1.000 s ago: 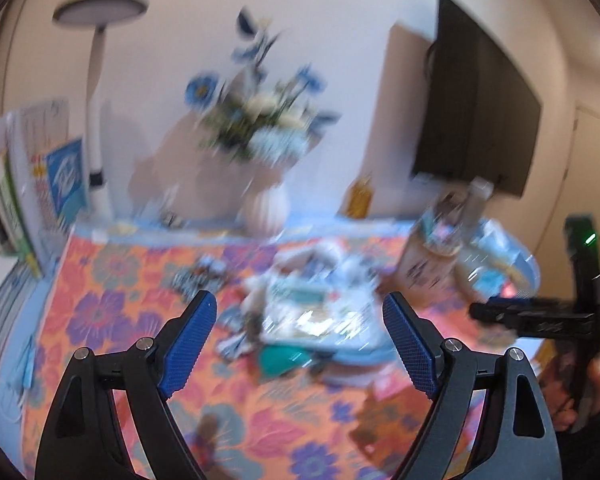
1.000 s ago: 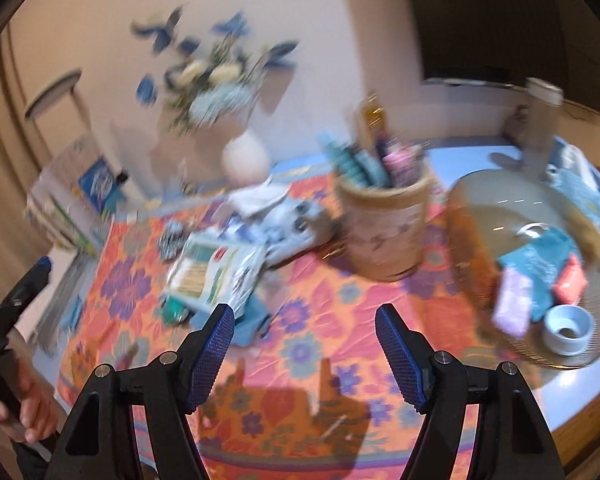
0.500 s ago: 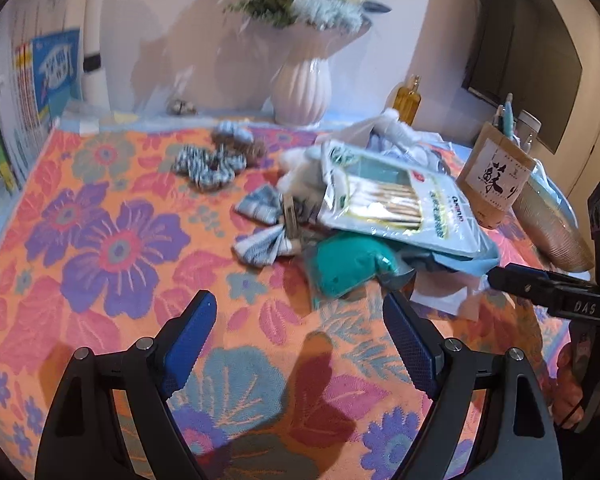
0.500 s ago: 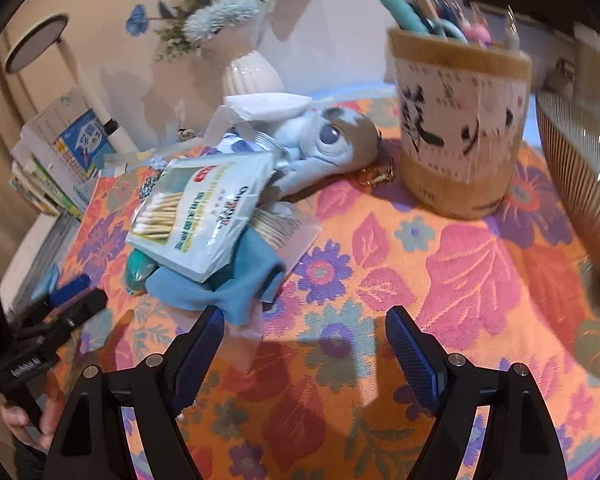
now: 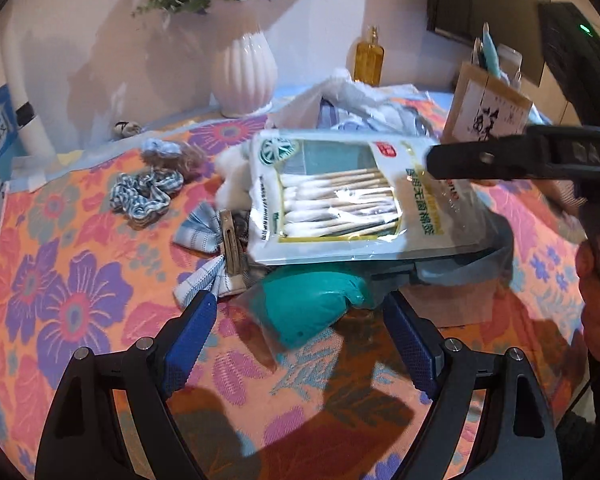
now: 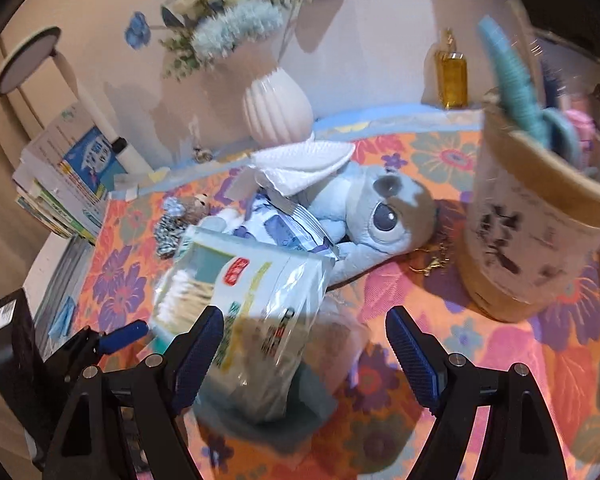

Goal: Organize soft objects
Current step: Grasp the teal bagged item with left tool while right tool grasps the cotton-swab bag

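The left hand-held gripper [image 5: 296,328] stands wide open and holds nothing; a teal pouch [image 5: 308,304] in clear wrap lies on the counter [image 5: 72,280] between its blue pads, touched by neither. The right hand-held gripper [image 6: 304,344] is just as wide open and also empty, poised over the near end of the swab pack [image 6: 244,292], its left pad in front of that end.

Taking the swab pack [image 5: 340,200] as landmark: it lies on top of the pile, tilted, with the teal pouch partly under its near edge. To its left are a checked bow [image 5: 208,248] with a clip, and farther left a striped scrunchie [image 5: 144,196]. Behind it lie a white plastic bag [image 5: 340,96] and a blue plush toy [image 6: 380,216], the toy's head toward the pen holder [image 6: 528,232]. Well behind stand a white vase [image 5: 244,76] and an amber bottle [image 5: 369,60]. A floral cloth covers the counter.
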Demonstrator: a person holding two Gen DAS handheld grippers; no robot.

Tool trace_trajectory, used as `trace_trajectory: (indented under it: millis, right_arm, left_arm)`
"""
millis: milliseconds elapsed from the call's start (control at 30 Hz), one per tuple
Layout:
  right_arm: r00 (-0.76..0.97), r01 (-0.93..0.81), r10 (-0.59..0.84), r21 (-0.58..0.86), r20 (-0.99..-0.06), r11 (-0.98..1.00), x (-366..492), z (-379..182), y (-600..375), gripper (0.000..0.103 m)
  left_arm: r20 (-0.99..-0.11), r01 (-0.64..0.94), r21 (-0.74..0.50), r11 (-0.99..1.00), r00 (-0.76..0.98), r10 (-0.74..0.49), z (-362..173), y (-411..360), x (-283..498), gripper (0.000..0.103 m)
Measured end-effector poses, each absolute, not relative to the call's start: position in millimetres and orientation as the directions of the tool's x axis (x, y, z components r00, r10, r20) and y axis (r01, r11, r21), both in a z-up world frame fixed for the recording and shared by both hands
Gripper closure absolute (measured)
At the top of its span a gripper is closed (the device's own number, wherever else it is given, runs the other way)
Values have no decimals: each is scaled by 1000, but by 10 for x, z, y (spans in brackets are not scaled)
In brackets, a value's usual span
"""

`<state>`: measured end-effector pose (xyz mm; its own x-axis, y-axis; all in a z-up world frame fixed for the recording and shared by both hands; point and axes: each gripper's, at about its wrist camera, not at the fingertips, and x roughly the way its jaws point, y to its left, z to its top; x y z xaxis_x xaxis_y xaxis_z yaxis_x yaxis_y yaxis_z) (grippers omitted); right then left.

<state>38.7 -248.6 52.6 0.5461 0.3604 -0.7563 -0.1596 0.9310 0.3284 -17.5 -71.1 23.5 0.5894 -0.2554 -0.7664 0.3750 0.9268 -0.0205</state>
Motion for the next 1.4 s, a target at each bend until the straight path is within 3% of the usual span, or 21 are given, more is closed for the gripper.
trace_trajectory:
  millis: [167, 267, 333, 367, 400, 500, 800, 967, 1033, 1067, 1100, 1167, 1267, 1400]
  right_arm:
    - [526, -186, 423, 385, -738, 904, 518, 450, -2411, 21]
    - [549, -228, 447, 387, -707, 893, 467, 507, -2327, 51]
    - [588, -239, 418, 345, -692, 908, 388, 572, -2287, 61]
    - [610, -254, 411, 324, -678, 911, 330, 617, -2271, 74]
    - [624, -264, 410, 315, -665, 912, 284, 652, -2265, 81]
    - [672, -272, 392, 283, -629, 920, 105, 771, -2282, 88]
    - [708, -275, 397, 290, -584, 917, -418, 913, -2525, 90]
    - [658, -322, 423, 276, -623, 906, -772, 858, -2602, 90]
    - [626, -317, 403, 254, -668, 914, -786, 812, -2588, 83]
    - [612, -303, 369, 223, -699, 927, -756, 795, -2536, 61]
    - [612, -294, 348, 203, -710, 934, -731, 794, -2506, 27]
    - [647, -305, 348, 189, -678, 934, -722, 848, -2451, 6]
    - [631, -379, 390, 171, -670, 909, -572, 917, -2219, 4]
    - [602, -451, 322, 21, -731, 892, -329, 760, -1898, 0]
  left_arm:
    - [-765, 380, -20, 925, 590, -259, 220, -710, -173, 23]
    - [-764, 369, -22, 929, 593, -254, 213, -706, -165, 35]
    - [-758, 369, -21, 929, 600, -256, 222, -703, -185, 42]
    - [-755, 373, -22, 928, 602, -260, 226, -703, -191, 49]
    - [-752, 377, -22, 926, 604, -265, 229, -707, -199, 49]
    - [-743, 378, -8, 926, 617, -258, 237, -719, -222, 51]
    - [-703, 351, -91, 932, 640, -309, 314, -536, -244, 52]
    - [-689, 295, -158, 942, 650, -319, 327, -377, -216, 52]
    - [-685, 290, -158, 944, 656, -317, 334, -375, -217, 52]
    - [-686, 292, -155, 944, 656, -316, 332, -383, -218, 52]
    - [-687, 295, -151, 944, 655, -315, 330, -395, -218, 52]
    - [-688, 297, -149, 943, 654, -315, 328, -399, -219, 52]
    - [-694, 306, -187, 933, 631, -346, 311, -364, -193, 52]
    - [-710, 302, -310, 902, 557, -431, 226, -230, -74, 52]
